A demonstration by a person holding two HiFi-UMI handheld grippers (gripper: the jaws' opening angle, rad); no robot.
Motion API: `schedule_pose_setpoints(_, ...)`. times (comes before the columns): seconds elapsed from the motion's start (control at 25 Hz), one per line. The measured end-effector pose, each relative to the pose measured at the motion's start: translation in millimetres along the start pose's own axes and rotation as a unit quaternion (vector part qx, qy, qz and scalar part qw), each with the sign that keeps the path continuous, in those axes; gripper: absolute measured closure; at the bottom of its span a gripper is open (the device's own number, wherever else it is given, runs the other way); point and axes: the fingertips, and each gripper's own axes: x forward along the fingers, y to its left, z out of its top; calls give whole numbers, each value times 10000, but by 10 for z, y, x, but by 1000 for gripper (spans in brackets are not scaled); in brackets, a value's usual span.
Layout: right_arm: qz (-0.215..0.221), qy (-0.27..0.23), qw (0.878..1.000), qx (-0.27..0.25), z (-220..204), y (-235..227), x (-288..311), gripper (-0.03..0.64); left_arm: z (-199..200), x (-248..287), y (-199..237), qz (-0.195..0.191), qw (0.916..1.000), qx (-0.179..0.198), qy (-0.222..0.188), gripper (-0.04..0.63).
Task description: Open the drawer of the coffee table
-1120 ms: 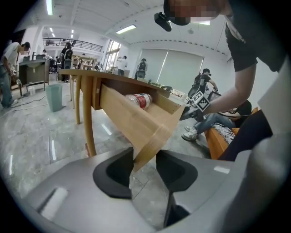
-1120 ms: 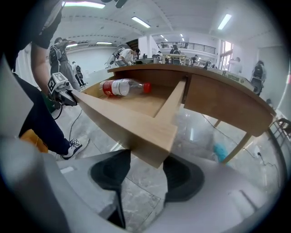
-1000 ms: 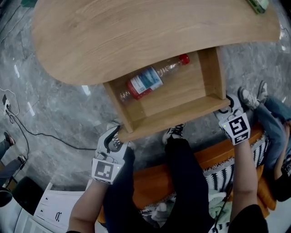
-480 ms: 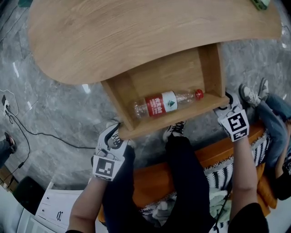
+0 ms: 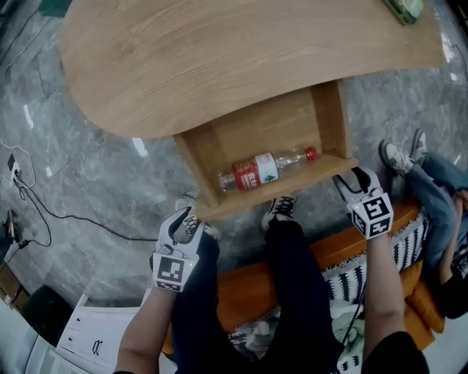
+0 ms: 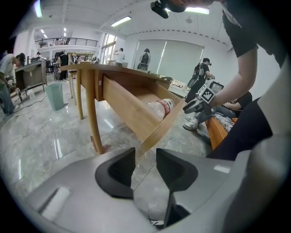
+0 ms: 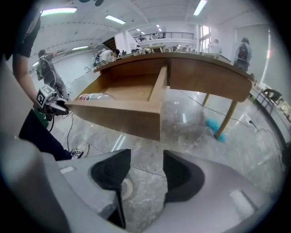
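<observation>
The coffee table (image 5: 219, 58) has its wooden drawer (image 5: 278, 191) pulled out towards me. A clear plastic bottle (image 5: 256, 171) with a red label and red cap lies inside, along the front panel. My left gripper (image 5: 184, 223) is just below the drawer's left front corner. It is open, its jaws have just widened a little, and nothing is between them (image 6: 145, 154). My right gripper (image 5: 353, 180) is just off the right front corner, open and empty (image 7: 146, 157). The drawer front (image 7: 118, 116) is ahead of its jaws and apart from them.
I sit on an orange bench (image 5: 248, 285) with my legs between the grippers. Another person's legs and shoes (image 5: 409, 153) are at the right. A green object (image 5: 404, 9) lies on the tabletop's far right. A cable (image 5: 58, 212) runs over the marble floor at the left.
The bottle rolled from the back of the drawer to its front panel. Both grippers drew back from the drawer's front corners, and the right one rolled.
</observation>
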Motion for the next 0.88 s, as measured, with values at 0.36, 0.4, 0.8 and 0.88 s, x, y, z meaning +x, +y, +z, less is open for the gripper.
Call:
schedule_pose_setpoints(0.36, -61, -85, 9963, 857, 510, 508, -713, 615, 747, -506, -23, 102, 9996, -88, -239, 591)
schedule_pose_setpoints(0.4, 22, -170, 9958, 899, 653, 611, -789, 615, 890, -566, -65, 50, 9994, -112, -315, 591)
schedule_pose_setpoints(0.8, 725, -1314, 9761, 1570, 2504, 1481, -2078, 615, 2837, -1455, -851, -812, 9900, -461, -1061, 591)
schedule_pose_setpoints(0.88, 831, -1456, 9711, 1697, 2828, 1662, -2482, 615, 3232, -1778, -1063, -1021, 9874, -514, -1098, 591)
